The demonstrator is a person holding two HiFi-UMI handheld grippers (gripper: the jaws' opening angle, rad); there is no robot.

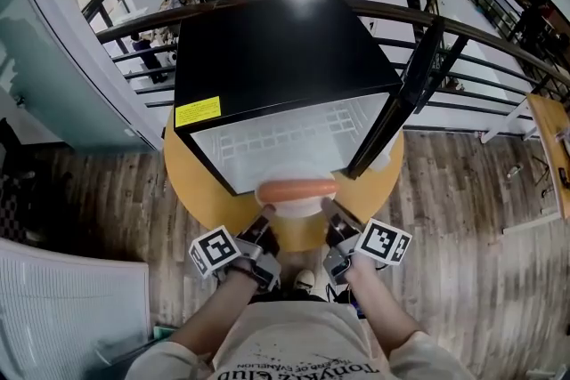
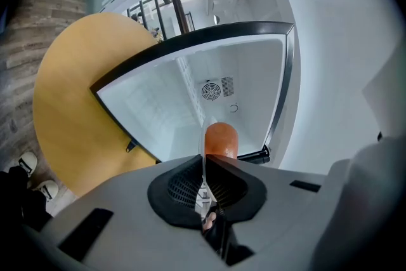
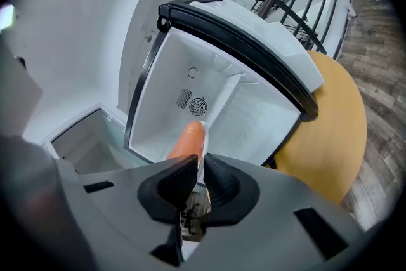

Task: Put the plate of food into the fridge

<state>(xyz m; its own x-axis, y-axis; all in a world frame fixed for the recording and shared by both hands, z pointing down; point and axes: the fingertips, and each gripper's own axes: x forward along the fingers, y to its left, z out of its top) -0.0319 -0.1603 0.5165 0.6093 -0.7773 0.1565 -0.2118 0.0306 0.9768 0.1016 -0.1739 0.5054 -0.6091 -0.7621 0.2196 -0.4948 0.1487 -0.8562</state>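
Observation:
A white plate (image 1: pixel 294 204) with an orange sausage (image 1: pixel 296 190) hangs level at the mouth of the open black fridge (image 1: pixel 267 49), just in front of its white inside (image 1: pixel 285 138). My left gripper (image 1: pixel 265 214) is shut on the plate's left rim and my right gripper (image 1: pixel 331 208) is shut on its right rim. In the left gripper view the rim (image 2: pixel 203 158) runs as a thin edge between the pads of the left gripper (image 2: pixel 204 184), with the sausage (image 2: pixel 221 139) beyond. The right gripper view shows the rim (image 3: pixel 202 158) pinched in the right gripper (image 3: pixel 200 178), sausage (image 3: pixel 187 141) ahead.
The fridge stands on a round yellow table (image 1: pixel 200 182). Its door (image 1: pixel 405 93) is swung open to the right of the plate. A dark railing (image 1: pixel 499 44) runs behind, with a drop to a lower floor. Wood flooring (image 1: pixel 463 218) surrounds the table.

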